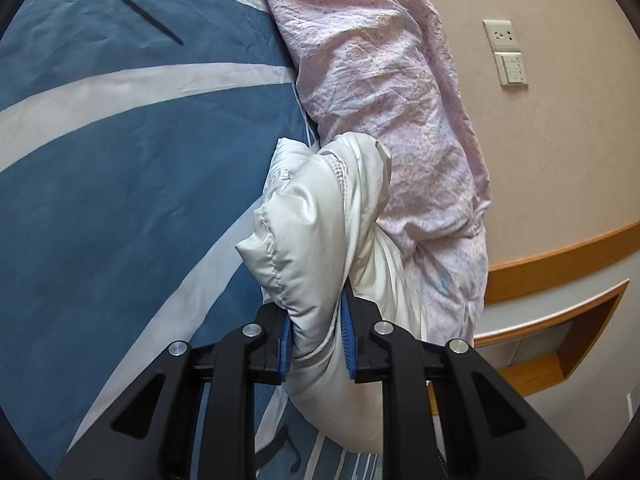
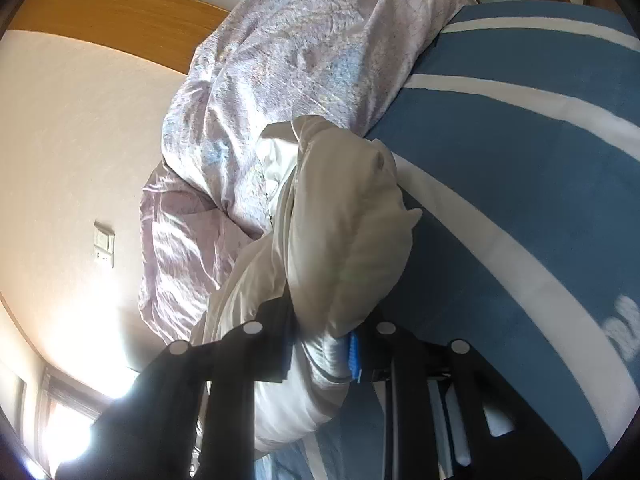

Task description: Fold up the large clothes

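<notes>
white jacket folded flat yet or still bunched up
Bunched up. The white jacket is a puffy wad clamped in the left gripper and right gripper, not flat on the bed.

The white puffy quilted jacket (image 1: 320, 208) lies bunched on the blue bed cover with white stripes (image 1: 120, 184), right against the crumpled pale pink floral duvet (image 1: 384, 92), which sits between jacket and the beige wall (image 1: 560, 160).
</notes>
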Available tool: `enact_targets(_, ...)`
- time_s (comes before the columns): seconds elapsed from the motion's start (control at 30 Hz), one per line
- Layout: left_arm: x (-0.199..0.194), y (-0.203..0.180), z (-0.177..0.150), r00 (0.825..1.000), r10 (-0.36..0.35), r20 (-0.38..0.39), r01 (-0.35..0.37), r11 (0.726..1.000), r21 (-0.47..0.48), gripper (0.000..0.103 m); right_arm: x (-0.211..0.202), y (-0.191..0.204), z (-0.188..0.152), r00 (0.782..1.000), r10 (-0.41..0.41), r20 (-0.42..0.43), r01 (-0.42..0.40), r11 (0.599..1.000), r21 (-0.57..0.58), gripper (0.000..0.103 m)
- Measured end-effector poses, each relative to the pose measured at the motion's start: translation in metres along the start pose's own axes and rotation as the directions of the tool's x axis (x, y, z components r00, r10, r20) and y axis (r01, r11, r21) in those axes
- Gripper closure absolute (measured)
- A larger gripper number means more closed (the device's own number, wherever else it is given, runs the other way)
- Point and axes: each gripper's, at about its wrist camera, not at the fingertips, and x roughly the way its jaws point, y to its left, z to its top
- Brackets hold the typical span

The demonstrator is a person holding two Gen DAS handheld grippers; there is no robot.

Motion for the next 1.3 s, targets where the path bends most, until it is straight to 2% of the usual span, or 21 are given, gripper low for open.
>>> enact_targets(0.33,-0.050,0.027,-0.038,1.000,0.021,0.001,-0.021,1.000,0.001,0.084,-0.048,-0.030,-0.039,0.996,-0.079,-0.034,0.078,0.997,-0.022,0.081)
enact_targets(0.47,-0.051,0.036,-0.041,0.999,0.040,0.004,-0.040,0.999,-0.023,0.078,-0.054,-0.028,-0.046,0.985,-0.172,-0.026,0.170,0.982,-0.088,0.065)
enact_targets(0.57,-0.052,0.031,-0.042,0.998,0.066,0.014,-0.067,0.998,0.014,0.073,-0.063,-0.022,-0.050,0.966,-0.256,0.020,0.256,0.959,-0.124,0.049)
enact_targets(0.6,-0.052,0.029,-0.042,0.997,0.076,0.018,-0.076,0.997,0.030,0.071,-0.068,-0.018,-0.052,0.955,-0.292,0.058,0.298,0.943,-0.146,0.047)
enact_targets(0.63,-0.052,0.028,-0.043,0.996,0.084,0.018,-0.084,0.996,0.041,0.066,-0.074,-0.012,-0.053,0.933,-0.340,0.118,0.356,0.919,-0.168,0.039)
enact_targets(0.67,-0.052,0.027,-0.044,0.996,0.089,0.018,-0.090,0.994,0.054,0.054,-0.081,-0.005,-0.055,0.901,-0.389,0.194,0.424,0.886,-0.190,0.034)
enact_targets(0.7,-0.052,0.027,-0.044,0.995,0.095,0.018,-0.096,0.994,0.061,0.049,-0.089,0.009,-0.058,0.841,-0.442,0.313,0.518,0.824,-0.228,0.032)
enact_targets(0.73,-0.052,0.026,-0.045,0.994,0.104,0.023,-0.105,0.992,0.067,0.045,-0.090,0.021,-0.061,0.810,-0.451,0.375,0.559,0.787,-0.261,0.032)
enact_targets(0.77,-0.051,0.026,-0.046,0.994,0.110,0.025,-0.111,0.991,0.079,0.044,-0.087,0.035,-0.064,0.803,-0.436,0.407,0.572,0.755,-0.319,0.032)
enact_targets(0.8,-0.050,0.025,-0.048,0.993,0.116,0.027,-0.118,0.989,0.090,0.043,-0.083,0.045,-0.067,0.817,-0.413,0.404,0.558,0.743,-0.370,0.032)
enact_targets(0.87,-0.049,0.025,-0.050,0.992,0.119,0.030,-0.121,0.988,0.098,0.043,-0.061,0.073,-0.078,0.881,-0.338,0.330,0.468,0.717,-0.516,0.033)
enact_targets(0.93,-0.047,0.024,-0.052,0.993,0.114,0.032,-0.117,0.988,0.101,0.043,-0.043,0.094,-0.091,0.914,-0.297,0.277,0.406,0.682,-0.608,0.034)
enact_targets(1.0,-0.044,0.023,-0.055,0.991,0.125,0.040,-0.129,0.985,0.113,0.043,-0.022,0.115,-0.107,0.934,-0.271,0.233,0.354,0.628,-0.693,0.034)
enact_targets(1.07,-0.041,0.020,-0.057,0.990,0.135,0.040,-0.139,0.982,0.128,0.043,-0.001,0.134,-0.123,0.949,-0.253,0.186,0.303,0.579,-0.757,0.034)
enact_targets(1.13,-0.038,0.017,-0.058,0.989,0.138,0.045,-0.143,0.980,0.141,0.043,0.014,0.146,-0.135,0.954,-0.251,0.166,0.280,0.538,-0.795,0.036)
enact_targets(1.23,-0.035,0.015,-0.055,0.988,0.145,0.050,-0.151,0.980,0.133,0.041,0.033,0.155,-0.153,0.950,-0.268,0.162,0.277,0.476,-0.835,0.037)
enact_targets(1.3,-0.033,0.016,-0.053,0.988,0.144,0.049,-0.149,0.982,0.115,0.040,0.044,0.155,-0.163,0.936,-0.306,0.171,0.298,0.438,-0.848,0.037)
